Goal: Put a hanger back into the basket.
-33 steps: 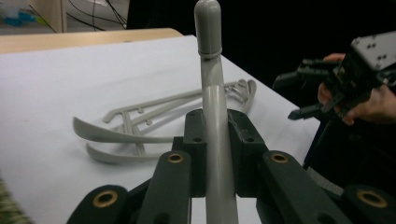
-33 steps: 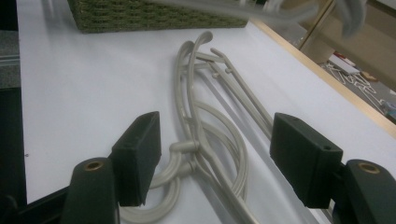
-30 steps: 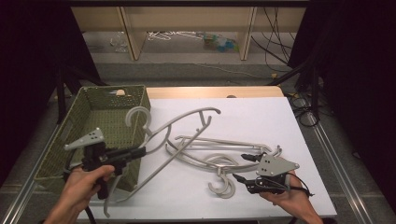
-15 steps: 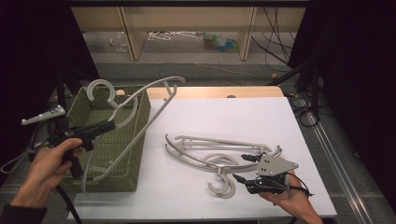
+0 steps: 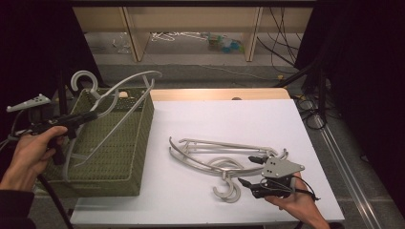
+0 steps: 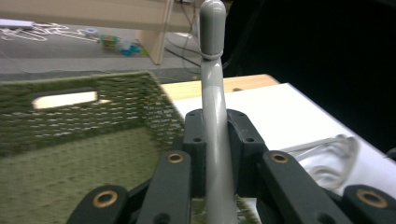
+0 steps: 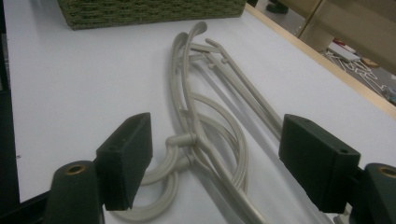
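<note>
Two grippers going here. My left gripper (image 5: 90, 116) has its jaws pinched tight on a grey hanger (image 5: 119, 88), gripping the bar right in the middle, and I'm holding it up over the green woven basket (image 5: 138, 143) at the left side of the white table (image 5: 267, 119). Hook end sticks up past the far rim, the long arm slants down into the basket. My right gripper (image 5: 246, 169) sits low at the near right, jaws spread wide and just been opening further, nothing pressed between them. Right in front of it lies a pile of hangers (image 5: 215, 155), tangled together flat on the table, hooks (image 7: 154, 186) curling toward me between the pads.
</note>
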Demonstrator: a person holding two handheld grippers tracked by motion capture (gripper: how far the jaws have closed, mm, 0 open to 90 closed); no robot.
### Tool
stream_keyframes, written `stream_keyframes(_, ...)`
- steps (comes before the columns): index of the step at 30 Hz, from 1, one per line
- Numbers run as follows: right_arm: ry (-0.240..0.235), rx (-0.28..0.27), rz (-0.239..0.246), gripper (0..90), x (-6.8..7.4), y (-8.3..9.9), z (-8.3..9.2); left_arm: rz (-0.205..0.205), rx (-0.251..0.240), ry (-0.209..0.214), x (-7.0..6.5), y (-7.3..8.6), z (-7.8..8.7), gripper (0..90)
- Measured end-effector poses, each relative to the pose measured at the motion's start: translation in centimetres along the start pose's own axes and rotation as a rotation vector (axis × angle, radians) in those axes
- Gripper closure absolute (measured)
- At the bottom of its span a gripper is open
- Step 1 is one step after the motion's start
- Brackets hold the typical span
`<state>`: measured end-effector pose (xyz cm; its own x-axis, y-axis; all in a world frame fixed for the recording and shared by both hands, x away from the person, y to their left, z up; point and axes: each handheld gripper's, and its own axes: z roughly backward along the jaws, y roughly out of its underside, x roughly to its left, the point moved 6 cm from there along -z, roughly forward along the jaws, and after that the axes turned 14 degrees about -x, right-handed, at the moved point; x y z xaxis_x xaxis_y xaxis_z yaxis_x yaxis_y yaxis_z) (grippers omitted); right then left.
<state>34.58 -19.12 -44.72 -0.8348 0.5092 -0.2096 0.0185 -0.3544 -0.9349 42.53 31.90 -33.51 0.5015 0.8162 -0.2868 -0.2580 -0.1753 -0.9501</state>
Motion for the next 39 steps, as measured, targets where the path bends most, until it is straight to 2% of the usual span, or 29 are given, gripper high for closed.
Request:
stream_keyframes(2,-0.001,0.007,-0.005,26.0,0.0,0.2,-0.1,-0.006,0.012,-0.015,1.2,-0.2,0.0,78.5)
stream_keyframes(3,-0.001,0.007,-0.005,26.0,0.0,0.2,-0.1,-0.006,0.012,-0.015,1.2,-0.2,0.0,78.6)
stream_keyframes(4,-0.001,0.008,-0.005,26.0,0.0,0.2,-0.1,-0.006,0.011,-0.021,1.8,-0.3,0.0,78.5)
stream_keyframes(5,-0.001,0.008,-0.005,26.0,0.0,0.2,-0.1,-0.006,0.011,-0.021,1.8,-0.3,0.0,78.6)
stream_keyframes(6,0.002,0.006,-0.003,26.0,0.0,0.2,-0.1,0.008,0.021,-0.010,2.5,-0.2,0.0,78.6)
stream_keyframes(8,0.003,0.007,-0.005,26.0,0.0,0.2,-0.1,0.003,0.027,-0.012,2.8,-0.2,0.1,78.6)
stream_keyframes(11,-0.002,0.011,-0.009,26.0,0.0,0.3,-0.1,0.021,0.038,-0.043,4.1,0.2,0.0,78.6)
stream_keyframes(13,-0.003,0.012,-0.008,26.1,0.0,0.3,-0.1,0.021,0.046,-0.046,4.3,0.4,-0.1,78.6)
stream_keyframes(14,-0.004,0.013,-0.008,26.1,0.0,0.3,-0.1,0.019,0.065,-0.063,5.0,0.8,-0.1,78.6)
stream_keyframes(17,-0.002,0.009,-0.004,26.1,0.0,0.2,-0.1,0.029,0.074,-0.060,5.6,1.3,-0.1,78.6)
stream_keyframes(19,-0.002,0.014,-0.008,26.2,0.0,0.3,-0.1,0.027,0.091,-0.058,5.9,1.7,0.0,78.6)
stream_keyframes(25,-0.002,0.016,-0.007,26.4,-0.1,0.4,-0.1,0.033,0.079,-0.053,6.5,2.0,0.5,78.6)
stream_keyframes(30,-0.002,0.016,-0.004,26.5,-0.1,0.4,-0.1,0.020,0.093,-0.027,6.7,2.2,0.9,78.7)
stream_keyframes(36,-0.007,0.023,-0.004,26.7,0.0,0.5,-0.1,-0.007,0.145,-0.007,6.9,3.0,0.8,78.7)
stream_keyframes(39,-0.007,0.024,-0.006,26.7,0.0,0.5,-0.2,-0.013,0.174,-0.015,7.2,3.7,0.6,78.5)
